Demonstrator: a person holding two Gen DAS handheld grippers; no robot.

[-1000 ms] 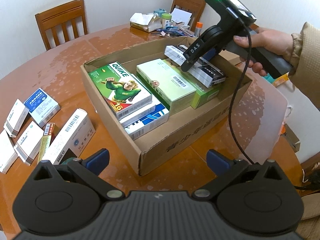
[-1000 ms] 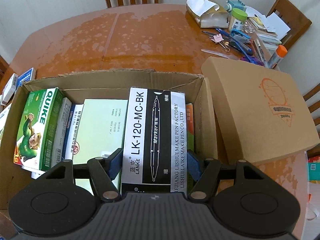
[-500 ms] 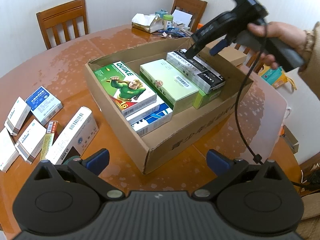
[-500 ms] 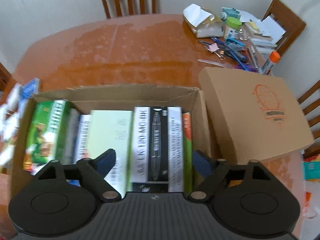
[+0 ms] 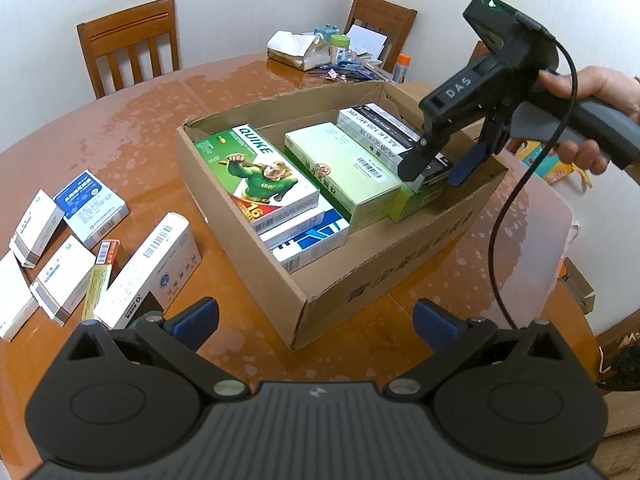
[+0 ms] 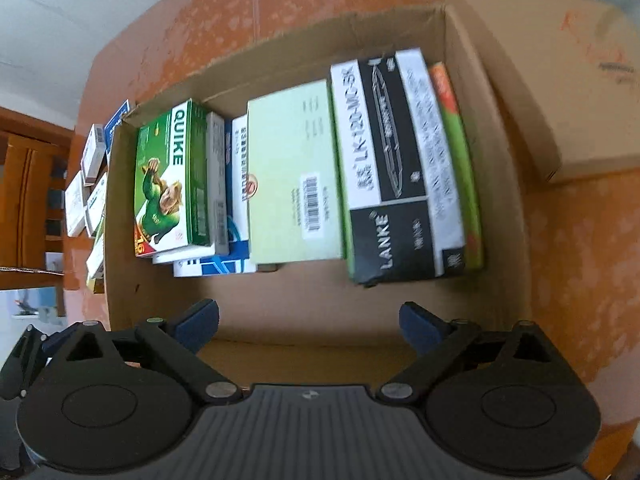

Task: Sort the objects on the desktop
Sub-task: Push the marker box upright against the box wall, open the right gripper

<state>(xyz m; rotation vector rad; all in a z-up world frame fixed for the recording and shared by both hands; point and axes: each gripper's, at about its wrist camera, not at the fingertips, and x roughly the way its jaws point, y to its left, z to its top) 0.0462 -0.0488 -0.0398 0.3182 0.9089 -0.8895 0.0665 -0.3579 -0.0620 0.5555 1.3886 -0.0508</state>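
Note:
An open cardboard box sits mid-table in the left wrist view. Inside it a black-and-white LANKE marker box lies on a green box at the right end, beside a pale green box and a green QUIKE box. My right gripper hovers over the marker box's near end, pointing steeply down, jaws opening with nothing between them. In the right wrist view, that gripper is apart from the marker box. My left gripper stands open and empty in front of the cardboard box.
Several loose white medicine boxes lie on the table left of the cardboard box. A brown carton lid rests against its right side. Stationery clutter and two wooden chairs stand at the far edge. A hand holds the right gripper.
The right gripper let go of the marker box, which now lies in the cardboard box. Its jaws spread wide, and it pulled back and tipped further down. The left gripper stayed put.

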